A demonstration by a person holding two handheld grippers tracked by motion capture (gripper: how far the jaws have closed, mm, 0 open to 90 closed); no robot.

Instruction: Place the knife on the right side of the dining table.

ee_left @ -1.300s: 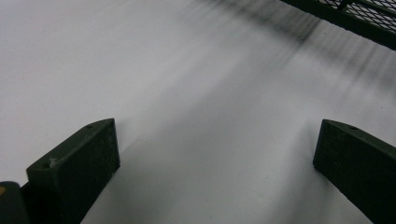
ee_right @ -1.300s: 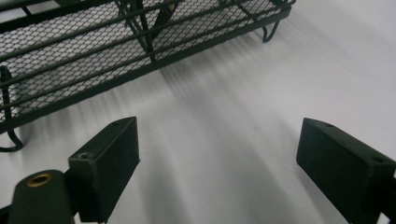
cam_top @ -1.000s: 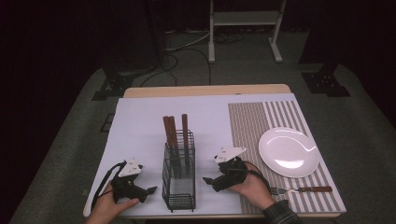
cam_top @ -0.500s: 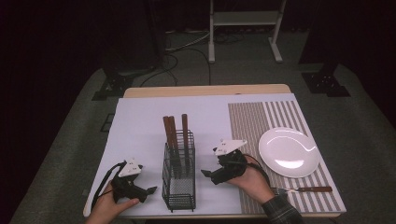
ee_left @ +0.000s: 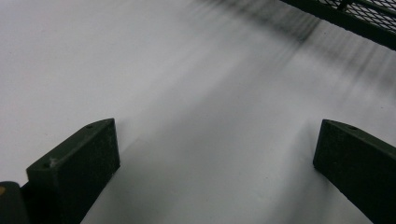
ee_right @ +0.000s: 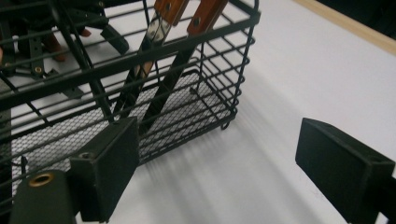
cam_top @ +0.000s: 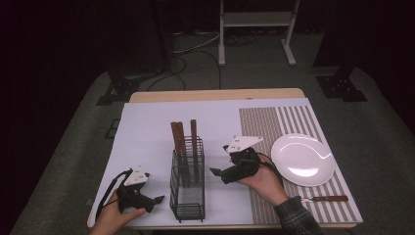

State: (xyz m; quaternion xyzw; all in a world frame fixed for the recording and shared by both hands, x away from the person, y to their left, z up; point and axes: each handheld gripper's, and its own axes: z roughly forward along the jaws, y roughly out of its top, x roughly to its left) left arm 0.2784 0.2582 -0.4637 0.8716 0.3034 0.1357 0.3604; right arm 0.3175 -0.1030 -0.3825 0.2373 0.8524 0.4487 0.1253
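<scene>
A black wire basket [cam_top: 178,182] stands near the front of the white mat [cam_top: 147,127] and holds three upright utensils with wooden handles [cam_top: 179,135]. My right gripper [cam_top: 218,172] is open, just right of the basket, and points at its side. In the right gripper view the basket [ee_right: 196,108] and two of the wooden handles [ee_right: 205,11] lie ahead of the open right gripper [ee_right: 217,140]. My left gripper [cam_top: 156,199] rests open on the mat at the front left of the basket. The left gripper [ee_left: 215,135] has bare mat between its jaws, with the basket's corner [ee_left: 345,11] beyond.
A striped placemat [cam_top: 266,127] covers the table's right side. On it sit a white plate [cam_top: 303,159] and, near the front edge, a wooden-handled knife [cam_top: 328,199]. Past the far edge of the table is a dark floor with cables and stands.
My right gripper has drifted a little to the left and away from the front edge, closer to the basket. The left gripper has stayed put.
</scene>
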